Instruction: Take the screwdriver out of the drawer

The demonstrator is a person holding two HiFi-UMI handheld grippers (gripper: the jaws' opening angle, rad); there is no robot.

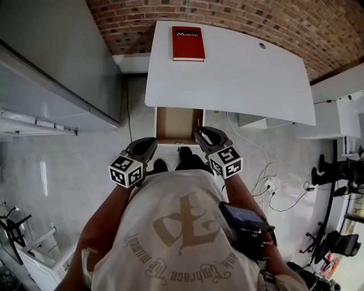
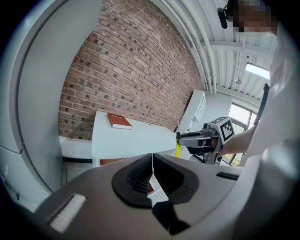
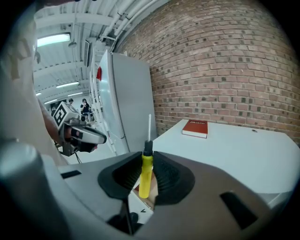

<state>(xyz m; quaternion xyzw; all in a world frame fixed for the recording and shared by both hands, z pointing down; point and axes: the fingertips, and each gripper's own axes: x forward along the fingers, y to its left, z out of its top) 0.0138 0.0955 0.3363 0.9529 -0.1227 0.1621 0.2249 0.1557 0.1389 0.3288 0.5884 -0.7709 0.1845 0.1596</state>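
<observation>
Yellow-handled, the screwdriver [image 3: 145,177] is clamped upright between the jaws of the right gripper [image 3: 146,161], just outside the open drawer [image 1: 177,125] under the white desk [image 1: 244,74]. The left gripper's [image 2: 153,174] jaws are pressed together, seemingly on nothing.

Office-like workspace: white desk [image 1: 239,74], brick wall [image 1: 239,14], red book [image 1: 188,43], floor cables [image 1: 268,183].

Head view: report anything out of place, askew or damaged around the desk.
Only the drawer under the white desk stands out: it is left pulled open. The screwdriver is clamped upright in the right hand-held gripper, not loose. The red book lies square; nothing looks spilled or damaged.
</observation>
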